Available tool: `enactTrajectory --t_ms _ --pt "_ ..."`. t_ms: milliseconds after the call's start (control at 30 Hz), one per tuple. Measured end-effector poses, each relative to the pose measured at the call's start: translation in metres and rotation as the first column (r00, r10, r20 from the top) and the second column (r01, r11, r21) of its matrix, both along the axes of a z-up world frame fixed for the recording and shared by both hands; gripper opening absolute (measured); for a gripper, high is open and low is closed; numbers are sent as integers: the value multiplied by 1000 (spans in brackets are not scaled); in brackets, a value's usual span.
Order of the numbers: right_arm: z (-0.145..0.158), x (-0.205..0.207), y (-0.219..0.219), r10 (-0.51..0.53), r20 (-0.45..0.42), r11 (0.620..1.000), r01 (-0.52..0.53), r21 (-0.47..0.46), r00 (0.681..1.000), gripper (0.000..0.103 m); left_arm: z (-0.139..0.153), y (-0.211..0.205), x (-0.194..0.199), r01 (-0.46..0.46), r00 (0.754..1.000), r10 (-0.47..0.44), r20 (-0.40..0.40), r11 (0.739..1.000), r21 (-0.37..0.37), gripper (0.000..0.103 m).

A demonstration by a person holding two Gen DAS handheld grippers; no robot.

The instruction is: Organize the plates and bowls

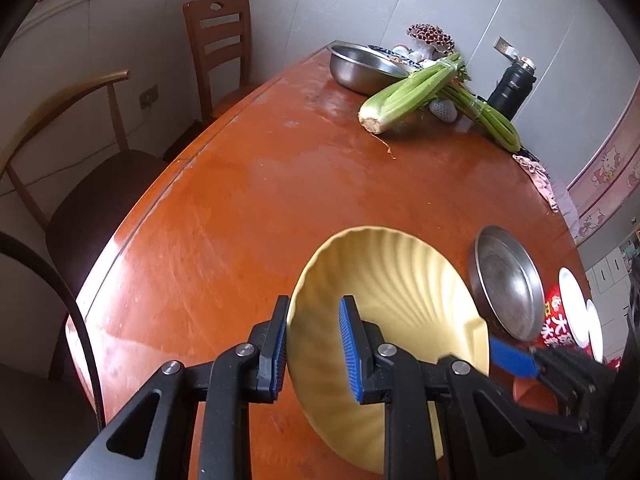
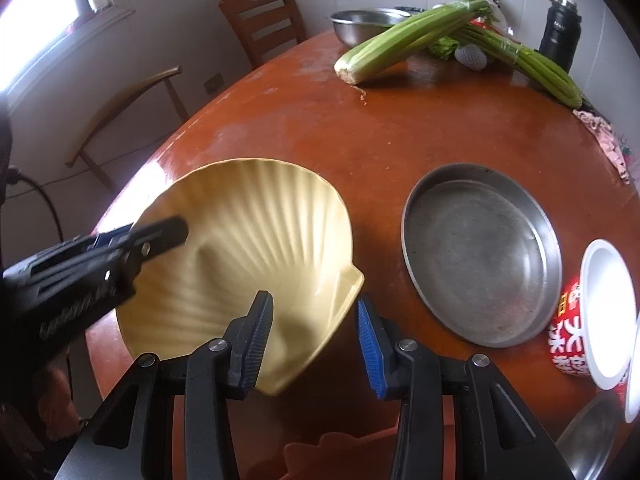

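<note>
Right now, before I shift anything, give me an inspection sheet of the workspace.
Surface: orange-brown wooden table, glossy, with pale scuffs.
Job's things: yellow shell-shaped plate, tilted up off the table; round steel pan flat to its right; white bowls on edge at the far right, beside a red printed container.
Clutter: celery, steel basin, black flask, pink cloth.
Grippers: left gripper straddles the plate's left rim; right gripper straddles the plate's hinge corner, fingers apart.
Cables: black cable at the left.
Surroundings: two chairs, window, white wall.
</note>
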State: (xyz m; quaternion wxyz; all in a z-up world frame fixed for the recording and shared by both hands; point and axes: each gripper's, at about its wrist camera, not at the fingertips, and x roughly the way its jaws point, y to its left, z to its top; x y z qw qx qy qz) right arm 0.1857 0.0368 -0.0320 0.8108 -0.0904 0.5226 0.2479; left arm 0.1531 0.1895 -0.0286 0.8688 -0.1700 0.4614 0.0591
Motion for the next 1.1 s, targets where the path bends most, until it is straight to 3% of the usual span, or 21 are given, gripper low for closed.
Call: enactTrajectory --t_ms 267,667,1100 --pt "-3 1 -1 3 -10 1000 -3 9 1000 44 -16 3 17 -5 999 5 -33 1000 10 25" --pt "-3 1 -7 9 -28 999 -7 54 1000 44 -16 1 18 1 1000 0 -28 999 39 25" --pt "20 -10 -19 -1 49 998 -2 68 999 45 4 -1 7 -28 1000 28 5 996 83 38"
